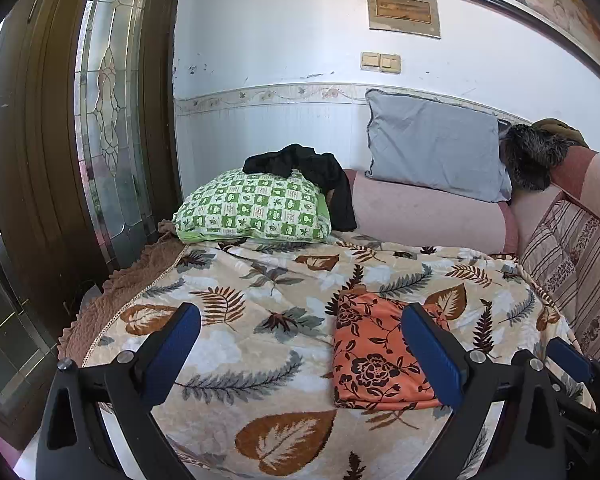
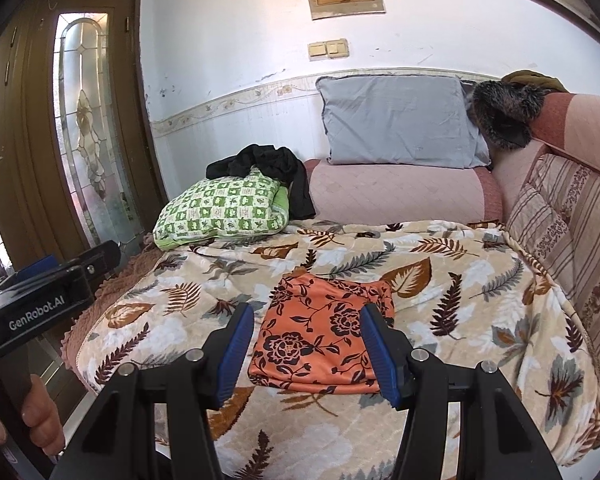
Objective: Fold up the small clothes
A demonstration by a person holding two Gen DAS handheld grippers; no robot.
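Here the orange floral garment (image 2: 320,336) lies folded flat on the leaf-print blanket (image 2: 480,280); thin, limp and light, it likely sags unless pinched at an edge or corner. The left gripper (image 1: 300,356) and right gripper (image 2: 306,352) hover spread apart, grasping nothing.

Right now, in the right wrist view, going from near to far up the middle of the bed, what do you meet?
Right hand-held gripper → folded orange floral cloth → leaf-print blanket → pink bolster → grey pillow → white wall.

Bright daylight, sharp, fisheye-warped edges
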